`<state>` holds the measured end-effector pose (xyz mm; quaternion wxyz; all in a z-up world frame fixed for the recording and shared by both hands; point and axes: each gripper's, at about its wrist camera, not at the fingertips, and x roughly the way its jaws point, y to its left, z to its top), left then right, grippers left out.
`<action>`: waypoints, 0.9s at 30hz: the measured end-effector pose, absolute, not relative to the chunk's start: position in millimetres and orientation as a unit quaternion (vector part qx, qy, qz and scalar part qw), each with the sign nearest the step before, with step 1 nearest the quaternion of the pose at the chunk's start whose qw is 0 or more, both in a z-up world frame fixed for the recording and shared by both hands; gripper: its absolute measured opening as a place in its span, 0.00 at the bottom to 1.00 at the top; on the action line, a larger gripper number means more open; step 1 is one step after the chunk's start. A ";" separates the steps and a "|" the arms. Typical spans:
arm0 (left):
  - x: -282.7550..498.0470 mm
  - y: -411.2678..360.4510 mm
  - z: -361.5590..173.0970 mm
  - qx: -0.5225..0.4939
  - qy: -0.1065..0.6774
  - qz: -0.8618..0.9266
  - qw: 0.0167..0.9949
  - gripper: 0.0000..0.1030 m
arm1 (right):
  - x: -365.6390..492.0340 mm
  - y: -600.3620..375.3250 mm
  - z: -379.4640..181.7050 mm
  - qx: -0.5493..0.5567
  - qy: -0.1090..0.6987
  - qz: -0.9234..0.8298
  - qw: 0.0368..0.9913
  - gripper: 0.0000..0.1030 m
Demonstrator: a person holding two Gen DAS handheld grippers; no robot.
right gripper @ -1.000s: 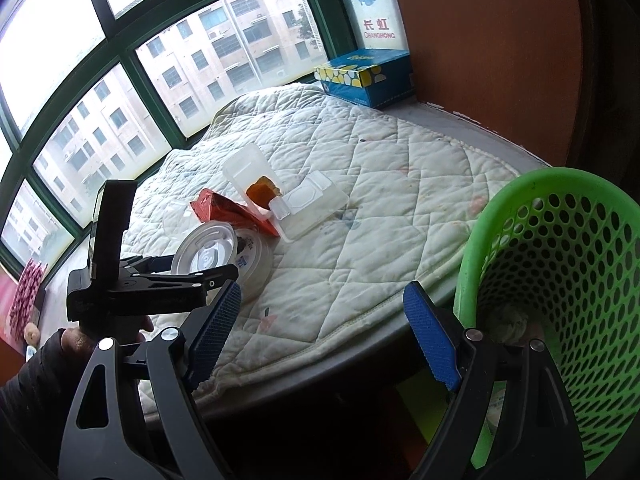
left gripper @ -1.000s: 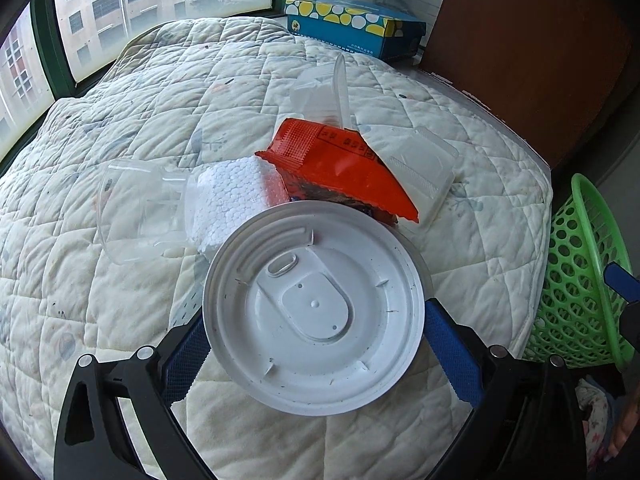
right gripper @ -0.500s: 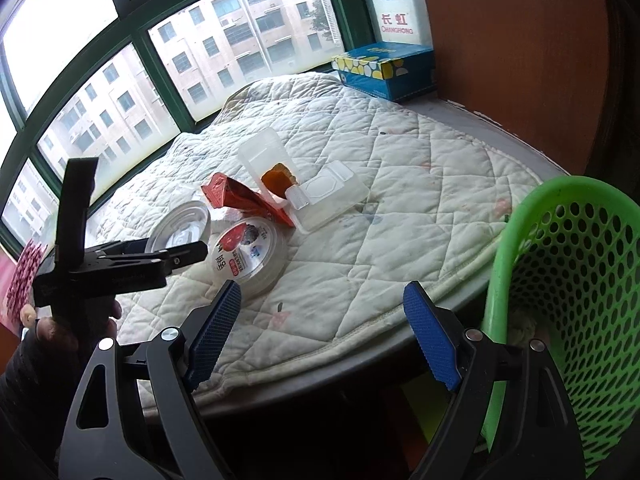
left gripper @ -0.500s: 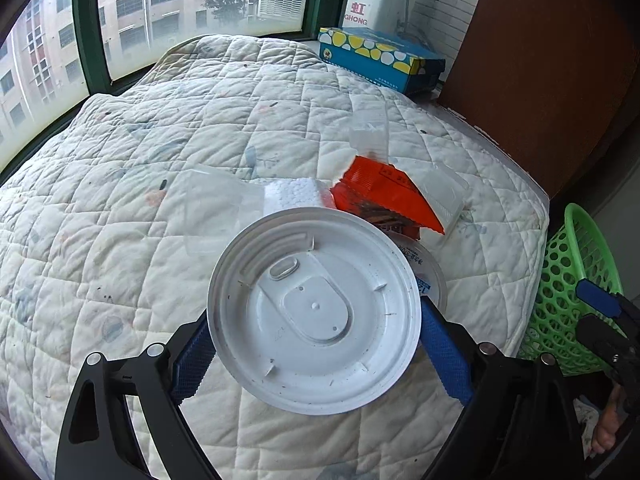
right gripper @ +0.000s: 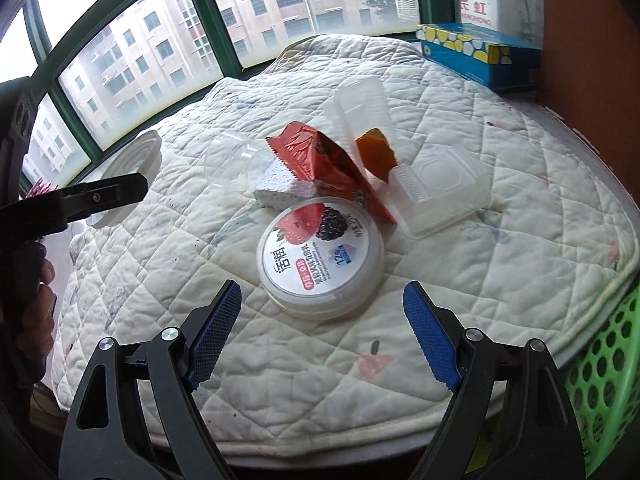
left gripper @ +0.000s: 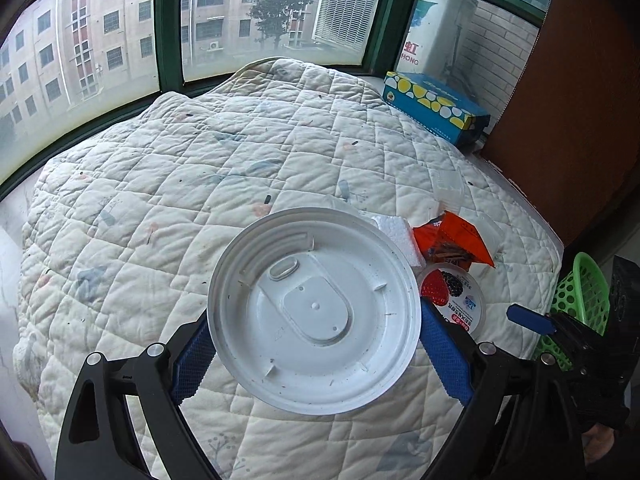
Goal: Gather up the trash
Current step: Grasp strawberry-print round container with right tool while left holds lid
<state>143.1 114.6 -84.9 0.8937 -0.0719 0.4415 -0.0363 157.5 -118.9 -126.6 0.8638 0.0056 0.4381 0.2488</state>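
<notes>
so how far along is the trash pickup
Early. Nothing is visibly binned: the little of the green basket in view shows no trash. In hand: the left gripper clamps the white lid. The right gripper is open, empty, lined up on the yogurt cup. Still on the quilt: red wrapper, foam block, clear containers.

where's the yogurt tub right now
The yogurt tub lies on the quilt, centred just ahead of the open right gripper, directly in front of the foam block and orange wrapper.
</notes>
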 end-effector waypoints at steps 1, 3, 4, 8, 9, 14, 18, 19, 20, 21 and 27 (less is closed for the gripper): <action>142.4 117.2 -84.7 -0.074 0.441 -0.035 0.894 0.87 | 161.5 -113.9 -129.7 0.002 0.440 0.251 0.862 0.80; 140.0 121.6 -85.4 -0.080 0.440 -0.033 0.894 0.87 | 166.9 -103.8 -134.7 -0.010 0.442 0.251 0.861 0.80; 139.8 124.0 -85.9 -0.083 0.441 -0.033 0.893 0.87 | 169.5 -99.7 -136.9 -0.018 0.442 0.249 0.862 0.80; 140.0 131.9 -89.2 -0.093 0.444 -0.029 0.891 0.87 | 178.7 -87.7 -145.7 -0.042 0.445 0.239 0.862 0.84; 140.0 133.0 -89.7 -0.094 0.444 -0.029 0.891 0.87 | 180.5 -86.2 -147.3 -0.047 0.445 0.237 0.862 0.85; 139.9 133.9 -91.0 -0.096 0.445 -0.030 0.890 0.87 | 188.0 -82.4 -155.2 -0.059 0.449 0.228 0.862 0.88; 140.8 132.0 -91.4 -0.098 0.446 -0.030 0.889 0.87 | 191.0 -79.3 -159.2 -0.064 0.452 0.225 0.861 0.88; 140.8 131.5 -91.1 -0.098 0.446 -0.031 0.889 0.87 | 190.2 -79.2 -159.1 -0.065 0.450 0.224 0.862 0.88; 140.5 130.8 -90.5 -0.098 0.446 -0.032 0.889 0.87 | 189.1 -80.2 -158.3 -0.063 0.449 0.224 0.863 0.88; 140.0 130.0 -89.4 -0.097 0.445 -0.033 0.890 0.87 | 188.4 -80.9 -157.4 -0.059 0.450 0.226 0.862 0.88; 136.3 120.4 -81.6 -0.094 0.439 -0.041 0.893 0.87 | 170.3 -94.1 -142.7 -0.030 0.446 0.233 0.864 0.87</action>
